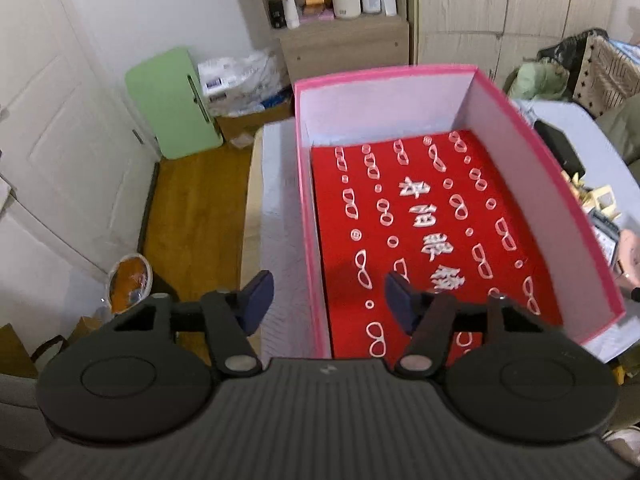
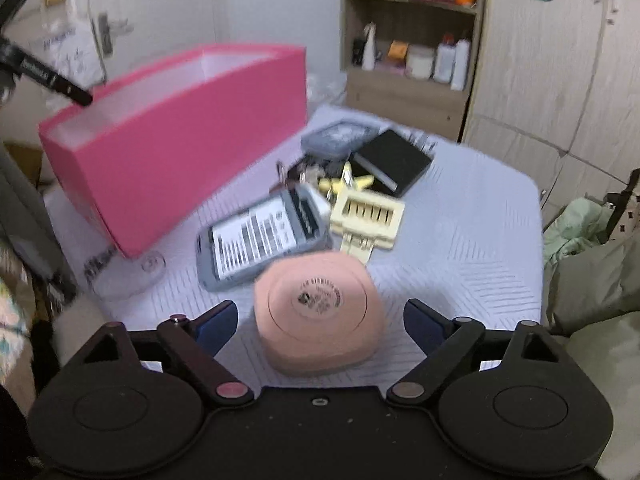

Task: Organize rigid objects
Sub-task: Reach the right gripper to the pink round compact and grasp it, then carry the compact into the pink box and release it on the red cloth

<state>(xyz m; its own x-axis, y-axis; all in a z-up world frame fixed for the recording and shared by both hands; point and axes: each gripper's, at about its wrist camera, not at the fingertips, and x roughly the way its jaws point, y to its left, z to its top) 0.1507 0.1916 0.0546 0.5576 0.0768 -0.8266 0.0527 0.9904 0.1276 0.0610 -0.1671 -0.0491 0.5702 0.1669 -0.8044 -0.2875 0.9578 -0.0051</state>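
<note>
— Where's the compact?
— Compact [image 2: 320, 312] on the table [image 2: 460, 248], dead ahead of my right claw [image 2: 320, 324], between its spread, empty jaws. No long axis.
— Left?
— Left claw [image 1: 329, 298] half-open, empty, straddling the box [image 1: 316, 240] wall. Right is nearer.

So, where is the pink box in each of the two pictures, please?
Left wrist view: the pink box fills the centre and right, open, seen from above, red patterned bottom showing.
Right wrist view: the pink box stands upper left, seen from outside, on the pale quilted cover.
Shared landmark: the wooden shelf unit with bottles, behind the box in both.
</note>
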